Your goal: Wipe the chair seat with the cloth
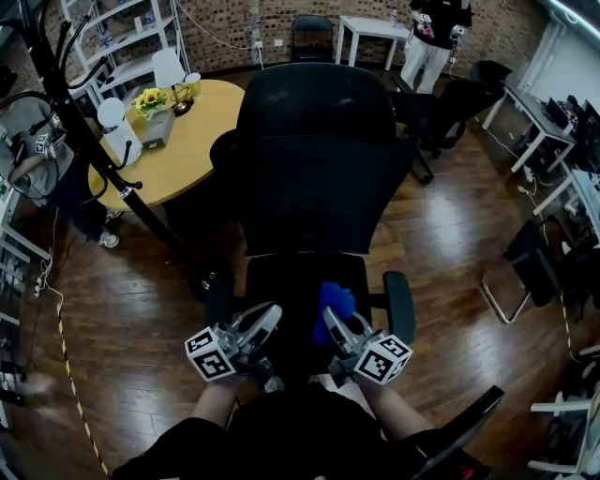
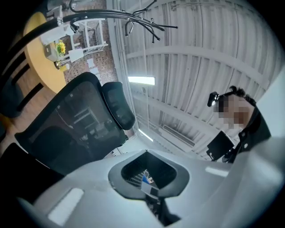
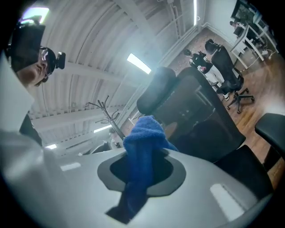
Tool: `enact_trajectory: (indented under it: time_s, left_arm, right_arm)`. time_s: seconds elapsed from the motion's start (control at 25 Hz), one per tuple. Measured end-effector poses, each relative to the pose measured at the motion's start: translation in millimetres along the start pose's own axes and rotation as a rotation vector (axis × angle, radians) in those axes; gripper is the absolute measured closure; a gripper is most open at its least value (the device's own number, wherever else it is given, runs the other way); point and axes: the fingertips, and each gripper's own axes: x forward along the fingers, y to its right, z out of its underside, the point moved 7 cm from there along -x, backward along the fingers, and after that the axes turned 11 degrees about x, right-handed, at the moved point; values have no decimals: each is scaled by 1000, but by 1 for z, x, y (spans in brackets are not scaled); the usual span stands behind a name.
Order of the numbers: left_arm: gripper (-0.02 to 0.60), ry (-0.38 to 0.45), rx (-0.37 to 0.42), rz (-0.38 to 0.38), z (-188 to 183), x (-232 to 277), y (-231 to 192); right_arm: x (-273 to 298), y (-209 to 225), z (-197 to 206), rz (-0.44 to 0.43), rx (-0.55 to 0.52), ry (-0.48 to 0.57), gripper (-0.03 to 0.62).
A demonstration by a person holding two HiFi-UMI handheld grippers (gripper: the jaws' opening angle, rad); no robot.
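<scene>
A black office chair stands straight ahead in the head view, with its seat (image 1: 286, 281) just beyond both grippers and its mesh backrest (image 1: 319, 159) upright behind. My right gripper (image 1: 339, 328) is shut on a blue cloth (image 1: 335, 304), which is bunched up above the seat's front right part. In the right gripper view the blue cloth (image 3: 142, 151) sticks up between the jaws, and the backrest (image 3: 200, 116) is behind it. My left gripper (image 1: 262, 323) hovers over the seat's front left with its jaws together and nothing in them. The left gripper view tilts upward, past the backrest (image 2: 71, 120), to the ceiling.
The chair's armrests (image 1: 400, 305) flank the seat. A round yellow table (image 1: 192, 141) with sunflowers stands at the back left, with a black coat stand (image 1: 84, 122) next to it. More black chairs (image 1: 450, 112) and desks are at the right. A person (image 1: 436, 28) stands far back.
</scene>
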Motion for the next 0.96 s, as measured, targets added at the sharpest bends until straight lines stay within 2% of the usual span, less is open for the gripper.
enact_trajectory:
  time_s: [0.12, 0.48, 0.96]
  left_arm:
    - [580, 44, -45, -8, 2, -3, 1]
    - [580, 68, 5, 19, -6, 7, 13]
    - [581, 91, 15, -1, -7, -3, 14]
  right_arm:
    - [-7, -8, 0, -20, -12, 3, 536]
    - [-9, -24, -4, -56, -31, -15, 536]
    - [-5, -30, -3, -74, -29, -35, 536]
